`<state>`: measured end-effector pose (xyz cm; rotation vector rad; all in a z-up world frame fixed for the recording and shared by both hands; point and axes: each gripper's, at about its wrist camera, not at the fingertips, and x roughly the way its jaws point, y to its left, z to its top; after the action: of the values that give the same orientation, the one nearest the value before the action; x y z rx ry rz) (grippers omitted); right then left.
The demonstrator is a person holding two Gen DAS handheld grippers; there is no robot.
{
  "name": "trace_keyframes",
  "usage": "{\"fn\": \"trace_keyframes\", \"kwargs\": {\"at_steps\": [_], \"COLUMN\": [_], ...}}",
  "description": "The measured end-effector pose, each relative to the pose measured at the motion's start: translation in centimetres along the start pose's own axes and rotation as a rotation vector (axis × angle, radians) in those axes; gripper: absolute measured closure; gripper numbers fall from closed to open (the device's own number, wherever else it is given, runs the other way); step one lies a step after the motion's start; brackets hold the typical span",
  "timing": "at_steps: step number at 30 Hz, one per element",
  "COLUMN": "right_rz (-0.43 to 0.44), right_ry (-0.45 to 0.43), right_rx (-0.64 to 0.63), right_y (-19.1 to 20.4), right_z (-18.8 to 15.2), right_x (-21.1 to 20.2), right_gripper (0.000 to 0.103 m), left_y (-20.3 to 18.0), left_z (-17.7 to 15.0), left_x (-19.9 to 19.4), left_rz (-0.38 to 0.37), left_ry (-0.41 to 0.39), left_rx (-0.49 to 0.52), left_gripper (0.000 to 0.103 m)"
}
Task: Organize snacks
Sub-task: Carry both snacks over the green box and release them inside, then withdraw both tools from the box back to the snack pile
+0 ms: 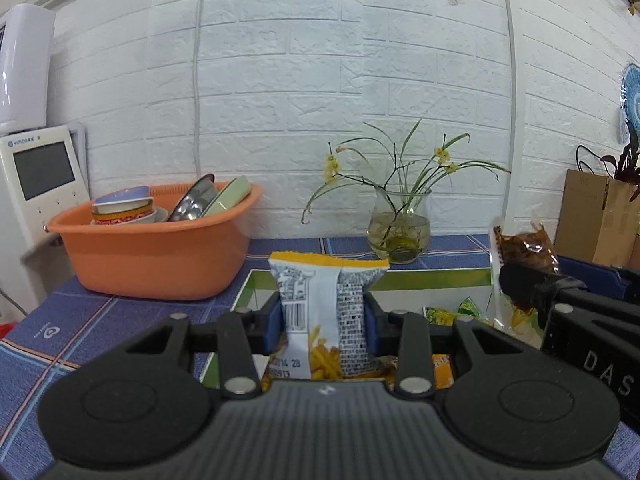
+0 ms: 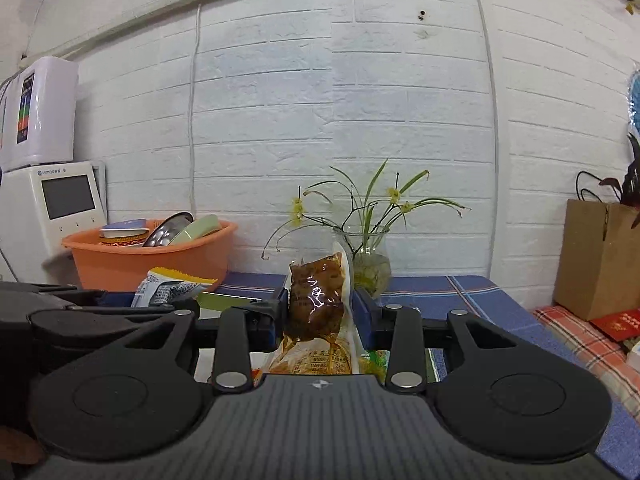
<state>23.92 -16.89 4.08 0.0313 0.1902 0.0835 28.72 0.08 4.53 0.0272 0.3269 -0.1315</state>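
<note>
Both grippers are carrying snacks over the green-rimmed box [image 1: 420,278] on the desk [image 1: 80,312]. The left gripper [image 1: 324,320] is pinching a white-and-yellow chip bag [image 1: 320,300] at mid-height; it is looking light, puffy and crinkly, likely to slip if squeezed loosely. The right gripper [image 2: 320,312] is clamping a clear pouch of brown food [image 2: 318,300] around its middle, soft, floppy and glossy, best held by the bulk, not the seam.
</note>
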Motion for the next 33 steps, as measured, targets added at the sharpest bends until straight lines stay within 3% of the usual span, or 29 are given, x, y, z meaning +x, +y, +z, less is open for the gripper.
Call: {"fn": "trace_keyframes", "kwargs": {"at_steps": [10,12,14,17,23,25,26,28,33], "right_rz": [0.005,0.007,0.003,0.01,0.008,0.018,0.021,0.021,0.033], "right_ry": [0.011,0.007,0.004,-0.006,-0.037,-0.049,-0.055,-0.065,-0.086], "right_rx": [-0.001,-0.007,0.008,0.024,0.035,0.053,0.062,0.063,0.047], "right_y": [-0.2,-0.2,-0.3,-0.5,-0.4,-0.6,-0.6,-0.6,-0.5], "right_z": [-1.1,-1.2,-1.1,-0.9,0.2,0.7,1.0,1.4,1.9], "right_x": [1.0,1.1,1.0,0.8,-0.3,-0.8,-1.0,-1.5,-2.2], "right_gripper": [0.037,0.035,0.017,0.003,0.0,0.0,0.0,0.0,0.0], "left_y": [-0.9,-0.9,-0.9,-0.8,-0.4,-0.4,-0.5,-0.8,-1.7], "left_z": [-1.5,-1.8,-1.9,-1.7,-0.5,0.0,0.2,0.5,0.7], "left_x": [1.2,1.5,1.7,1.2,-0.5,-1.3,-1.8,-3.0,-4.6], "left_rz": [-0.016,-0.012,-0.006,-0.001,0.032,0.05,0.064,0.074,0.094], "left_ry": [0.049,0.057,0.063,0.037,-0.027,-0.058,-0.074,-0.123,-0.137], "left_rx": [0.046,0.05,0.052,0.047,0.045,0.044,0.047,0.073,0.126], "left_gripper": [0.062,0.055,0.05,0.041,0.027,0.014,0.001,0.0,0.0]}}
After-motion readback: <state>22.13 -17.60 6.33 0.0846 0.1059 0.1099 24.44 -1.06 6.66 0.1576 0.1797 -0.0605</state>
